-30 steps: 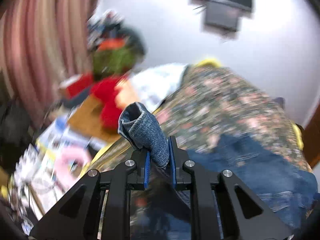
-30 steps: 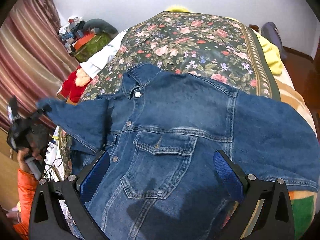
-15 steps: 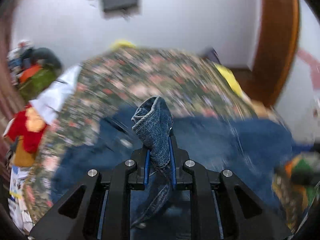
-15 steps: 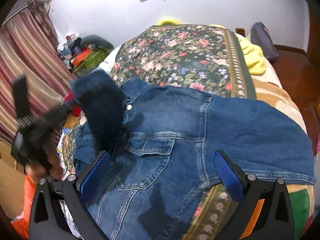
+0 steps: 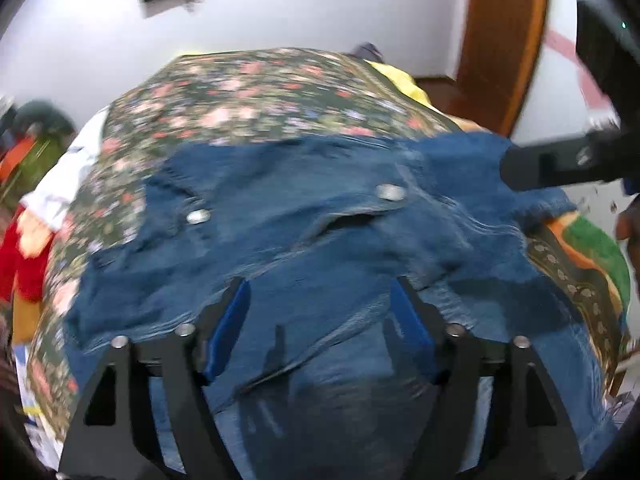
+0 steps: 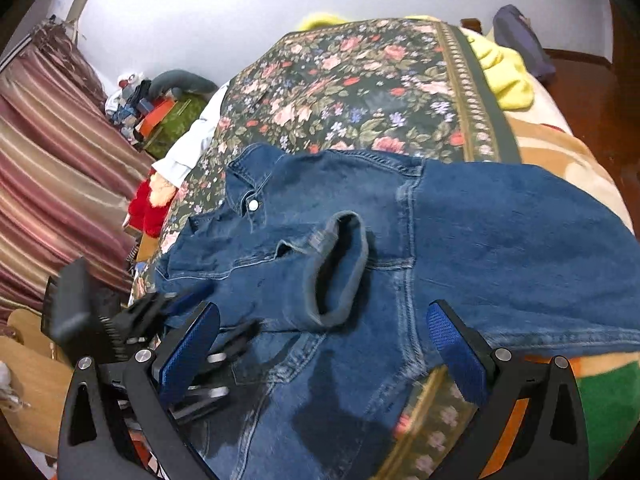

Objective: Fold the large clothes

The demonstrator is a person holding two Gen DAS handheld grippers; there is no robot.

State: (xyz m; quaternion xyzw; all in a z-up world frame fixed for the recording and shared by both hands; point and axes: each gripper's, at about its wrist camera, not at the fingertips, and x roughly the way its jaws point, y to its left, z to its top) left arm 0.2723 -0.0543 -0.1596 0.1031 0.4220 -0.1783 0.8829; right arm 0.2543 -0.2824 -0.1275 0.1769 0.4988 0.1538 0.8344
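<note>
2 blue-padded fingers frame the bottom of the left wrist view, and the left gripper [image 5: 320, 320] has its jaws opening right now, spread well apart with nothing pinched between the pads, just hanging over the denim jacket [image 5: 320, 232]. The jacket lies spread on the bed with the floral bedspread [image 5: 260, 96] showing beyond it, and 2 metal buttons [image 5: 389, 192] catch the light on the front. A black piece of the right gripper [image 5: 560, 166] pokes in from the right edge, above the jacket's far side. A yellow cloth [image 5: 400, 78] sits at the head of the bed, and a wooden door frame [image 5: 508, 40] stands behind. This view is pretty blurry, so seams are hard to make out. Over in the right wrist view, the right gripper [image 6: 320, 344] is also wide open, pads clear of the cloth, empty. The jacket [image 6: 480, 240] is front up with its collar toward the flowers, and 1 sleeve is folded across the chest, its cuff [image 6: 340, 272] gaping open near the middle. The other sleeve stretches out to the right. The left gripper [image 6: 168, 320] shows at the lower left, blurred, by the jacket's edge. Striped curtains [image 6: 52, 168] hang on the left.
</note>
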